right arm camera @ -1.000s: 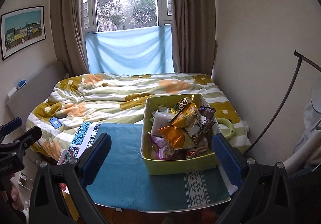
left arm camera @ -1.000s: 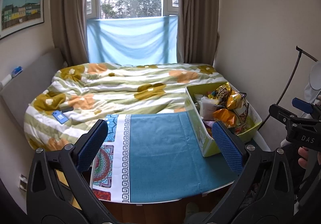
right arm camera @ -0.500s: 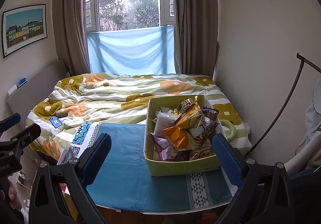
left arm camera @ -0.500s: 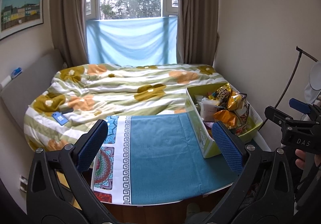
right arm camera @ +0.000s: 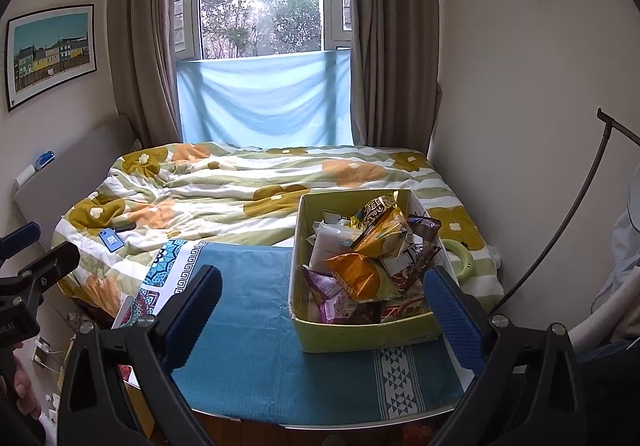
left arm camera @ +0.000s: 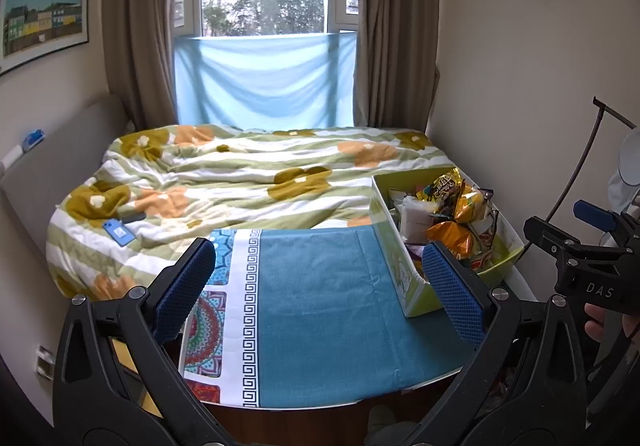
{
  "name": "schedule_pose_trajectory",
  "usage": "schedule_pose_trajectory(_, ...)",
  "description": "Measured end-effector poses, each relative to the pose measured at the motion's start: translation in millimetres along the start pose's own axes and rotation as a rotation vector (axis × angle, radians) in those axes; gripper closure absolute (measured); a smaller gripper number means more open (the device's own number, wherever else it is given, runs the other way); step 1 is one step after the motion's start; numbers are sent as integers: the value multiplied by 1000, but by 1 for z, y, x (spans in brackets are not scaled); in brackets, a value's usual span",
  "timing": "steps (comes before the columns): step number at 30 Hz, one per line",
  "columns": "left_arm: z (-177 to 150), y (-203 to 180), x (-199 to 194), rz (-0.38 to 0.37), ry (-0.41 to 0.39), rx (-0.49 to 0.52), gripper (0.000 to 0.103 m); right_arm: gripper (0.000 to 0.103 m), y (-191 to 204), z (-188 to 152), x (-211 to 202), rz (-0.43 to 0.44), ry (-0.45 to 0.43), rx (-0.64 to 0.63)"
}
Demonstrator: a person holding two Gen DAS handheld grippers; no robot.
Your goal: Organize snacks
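teal cloth (left arm camera: pixel 320 310) on table | bed (left arm camera: pixel 240 174) behind | left claw (left arm camera: pixel 320 286) wide | right claw (right arm camera: pixel 324 310) wide

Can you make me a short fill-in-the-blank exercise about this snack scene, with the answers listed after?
1. The snack packets are piled inside a yellow-green ____.
2. The box stands on a cloth that is mostly ____ in colour.
3. The right tongs and the left tongs are both ____ and hold nothing.
4. A blue phone lies on the flowered ____ to the left of the cloth.

Missing words: box; teal; open; quilt
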State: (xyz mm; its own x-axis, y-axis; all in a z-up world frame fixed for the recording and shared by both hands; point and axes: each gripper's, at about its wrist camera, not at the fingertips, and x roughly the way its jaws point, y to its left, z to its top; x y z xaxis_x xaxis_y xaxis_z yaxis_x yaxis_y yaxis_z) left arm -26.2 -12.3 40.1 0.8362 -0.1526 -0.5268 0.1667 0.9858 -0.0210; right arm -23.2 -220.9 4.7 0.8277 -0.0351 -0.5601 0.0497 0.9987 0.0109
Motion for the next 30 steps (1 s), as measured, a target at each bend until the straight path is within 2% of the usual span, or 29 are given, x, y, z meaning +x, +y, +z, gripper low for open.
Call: schedule_pose_trajectory(30, -3, -3, -4, 17, 6, 9, 1, 3, 0, -1, 2, 3, 3, -1)
